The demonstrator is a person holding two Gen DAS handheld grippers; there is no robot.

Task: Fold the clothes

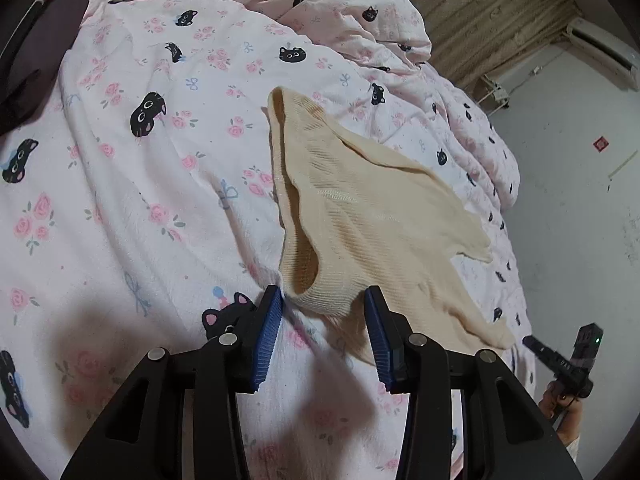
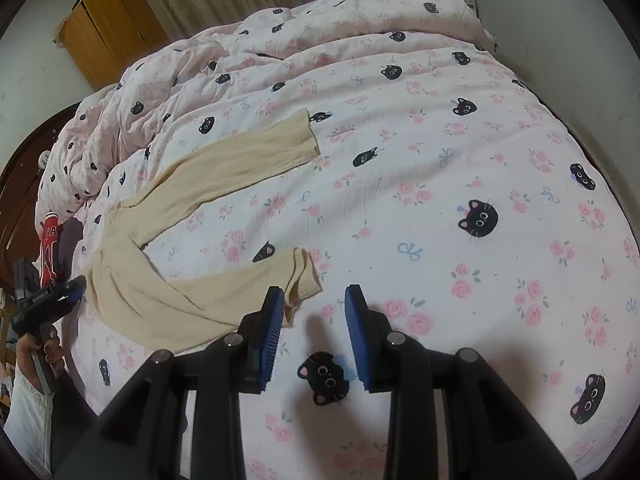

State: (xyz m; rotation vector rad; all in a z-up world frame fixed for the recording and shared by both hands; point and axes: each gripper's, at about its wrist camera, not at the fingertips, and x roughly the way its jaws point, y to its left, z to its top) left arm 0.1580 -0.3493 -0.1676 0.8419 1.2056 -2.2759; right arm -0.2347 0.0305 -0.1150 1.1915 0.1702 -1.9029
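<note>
Cream ribbed sweater [image 1: 360, 216] lies spread on the bed's cat-print duvet [image 1: 140, 160], sleeves apart. Your left gripper [image 1: 324, 320] is released, fingers [image 1: 268, 332] on both sides of the neck hem, w/o clamping it. Your right gripper [image 2: 314, 320] is released too, just beside the near sleeve cuff [image 2: 304, 280].
</note>
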